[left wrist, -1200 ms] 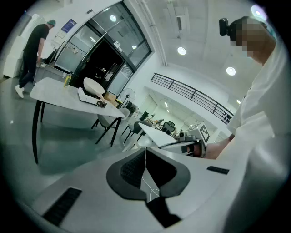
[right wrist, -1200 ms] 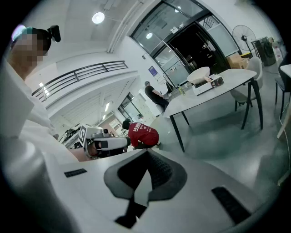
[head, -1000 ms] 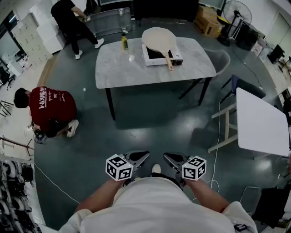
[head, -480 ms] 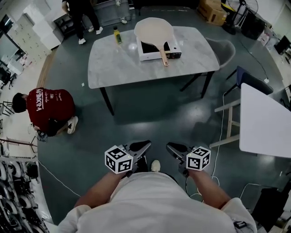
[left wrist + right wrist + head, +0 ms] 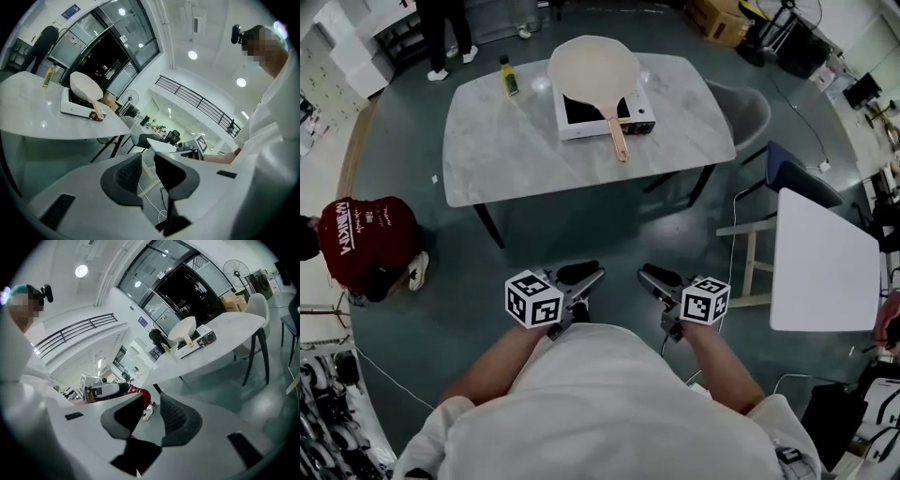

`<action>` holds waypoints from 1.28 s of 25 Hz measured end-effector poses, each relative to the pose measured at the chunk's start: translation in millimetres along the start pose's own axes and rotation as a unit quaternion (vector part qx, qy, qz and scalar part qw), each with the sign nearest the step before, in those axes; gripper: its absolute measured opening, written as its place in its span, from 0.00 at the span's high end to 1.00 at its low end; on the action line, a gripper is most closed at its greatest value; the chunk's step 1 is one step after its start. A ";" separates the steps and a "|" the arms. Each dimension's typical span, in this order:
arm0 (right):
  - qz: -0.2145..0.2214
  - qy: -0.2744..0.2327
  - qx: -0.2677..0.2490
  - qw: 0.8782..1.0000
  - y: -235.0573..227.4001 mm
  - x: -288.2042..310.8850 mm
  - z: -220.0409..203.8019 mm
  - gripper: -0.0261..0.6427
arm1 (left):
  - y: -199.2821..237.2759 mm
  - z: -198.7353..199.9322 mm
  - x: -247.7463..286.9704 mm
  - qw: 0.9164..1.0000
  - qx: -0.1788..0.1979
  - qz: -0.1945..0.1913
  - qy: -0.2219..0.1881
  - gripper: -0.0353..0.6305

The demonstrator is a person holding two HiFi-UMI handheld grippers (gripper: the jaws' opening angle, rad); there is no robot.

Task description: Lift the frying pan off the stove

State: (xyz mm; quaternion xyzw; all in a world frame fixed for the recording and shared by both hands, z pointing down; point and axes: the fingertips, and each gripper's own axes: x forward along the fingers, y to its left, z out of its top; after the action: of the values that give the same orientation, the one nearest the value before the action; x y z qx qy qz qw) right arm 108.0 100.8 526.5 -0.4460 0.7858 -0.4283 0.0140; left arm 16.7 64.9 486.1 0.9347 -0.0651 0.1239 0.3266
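Both jaws are opening with nothing between them, left gripper (image 5: 583, 276) and right gripper (image 5: 654, 278) low at our waist, and we're closer to the counter (image 5: 502, 155) than a second ago, but the pan (image 5: 592, 67) sits on the stove (image 5: 638, 116), well apart, so the lift isn't started.

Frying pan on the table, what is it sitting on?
The frying pan sits on a white tabletop stove, its handle sticking out past the front edge. The pan covers most of the stove's top, so the part beneath cannot be seen.
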 end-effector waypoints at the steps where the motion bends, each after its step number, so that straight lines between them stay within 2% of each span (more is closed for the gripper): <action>1: -0.005 -0.004 0.000 1.000 -6.9 4.7 17.7 0.78 | 8.5 13.0 7.1 1.000 0.001 -0.008 0.001 0.82; 5: -0.023 -0.016 -0.003 1.000 -34.4 32.8 81.5 0.77 | 48.4 56.4 27.8 1.000 0.002 -0.029 0.010 0.79; 9: -0.030 -0.032 0.012 0.999 -66.1 57.0 133.5 0.75 | 83.6 77.4 49.7 0.999 -0.003 -0.042 0.019 0.76; 11: -0.028 -0.039 0.029 0.998 -86.7 69.4 158.2 0.73 | 100.0 80.6 65.7 0.998 -0.026 -0.049 0.018 0.72; 15: -0.001 -0.043 0.035 0.998 -140.0 106.3 219.9 0.66 | 143.4 82.3 116.2 0.993 -0.110 -0.052 -0.002 0.58; 17: 0.007 -0.031 0.050 0.998 -166.2 132.1 244.7 0.63 | 170.9 88.1 141.5 0.990 -0.137 -0.034 -0.015 0.55; 19: 0.012 -0.013 0.070 0.997 -185.6 155.8 262.7 0.63 | 193.7 97.3 160.4 0.988 -0.151 -0.014 -0.025 0.54; 21: 0.019 0.008 0.068 0.997 -201.5 173.4 280.5 0.63 | 207.8 109.5 175.1 0.986 -0.160 -0.002 -0.033 0.54; 27: 0.096 0.088 0.076 0.989 -221.1 230.7 311.9 0.61 | 238.6 138.1 207.2 0.981 -0.186 0.033 -0.053 0.53; 32: 0.161 0.144 0.091 0.972 -214.1 266.8 324.5 0.58 | 250.1 148.8 229.1 0.972 -0.219 0.050 -0.073 0.53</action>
State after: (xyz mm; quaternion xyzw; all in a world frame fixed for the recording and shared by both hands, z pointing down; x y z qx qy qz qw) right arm 226.1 -354.2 564.1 -0.2446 0.7988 -0.5496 0.0101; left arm 214.3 -232.3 585.1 0.8426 -0.1609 0.0539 0.5110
